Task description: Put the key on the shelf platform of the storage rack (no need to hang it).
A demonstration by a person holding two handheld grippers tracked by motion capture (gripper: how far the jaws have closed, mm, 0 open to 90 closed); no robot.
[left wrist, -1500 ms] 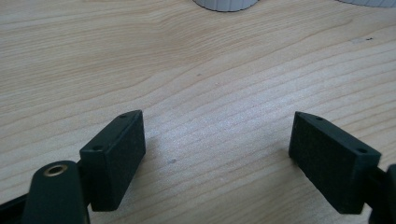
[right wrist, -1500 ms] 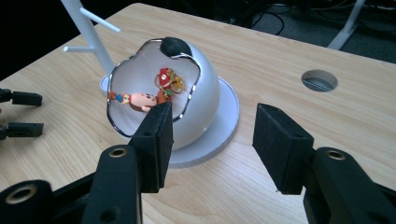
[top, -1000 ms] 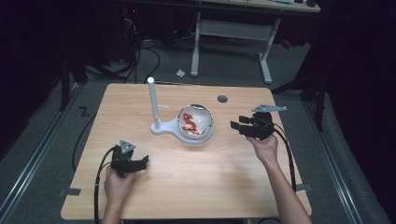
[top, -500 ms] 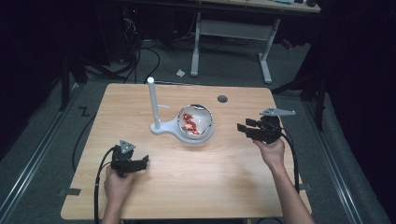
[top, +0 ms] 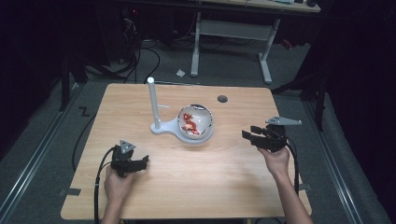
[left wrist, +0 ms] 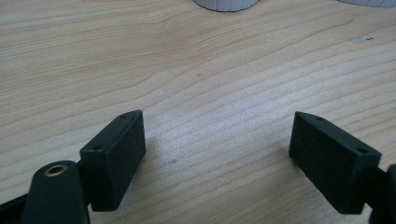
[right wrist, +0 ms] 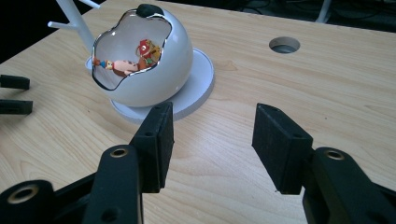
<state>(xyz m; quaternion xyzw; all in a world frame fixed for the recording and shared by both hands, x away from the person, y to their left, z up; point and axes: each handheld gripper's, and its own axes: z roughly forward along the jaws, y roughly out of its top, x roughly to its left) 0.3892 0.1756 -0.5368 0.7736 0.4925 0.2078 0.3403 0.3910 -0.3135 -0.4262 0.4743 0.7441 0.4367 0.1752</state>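
Observation:
A white egg-shaped shell (top: 198, 122) with a cut-out opening stands on a white base (top: 164, 127) in the middle of the table. A small red and orange figure (right wrist: 136, 59) lies inside the shell (right wrist: 168, 70). A white pole (top: 152, 100) rises from the base's left end. My right gripper (top: 246, 136) hovers to the right of the shell, apart from it, open with nothing between its jaws (right wrist: 212, 135). My left gripper (top: 144, 161) rests low at the front left, open over bare wood (left wrist: 219, 154).
The wooden table (top: 196, 186) has a round cable hole (top: 222, 99) at the back right. The left gripper's jaws (right wrist: 14, 95) show far off at the left edge of the right gripper view. Dark floor, cables and a desk frame lie beyond the table.
My right gripper has drifted to the right and a little nearer the person, away from the shell. The left gripper has stayed where it was.

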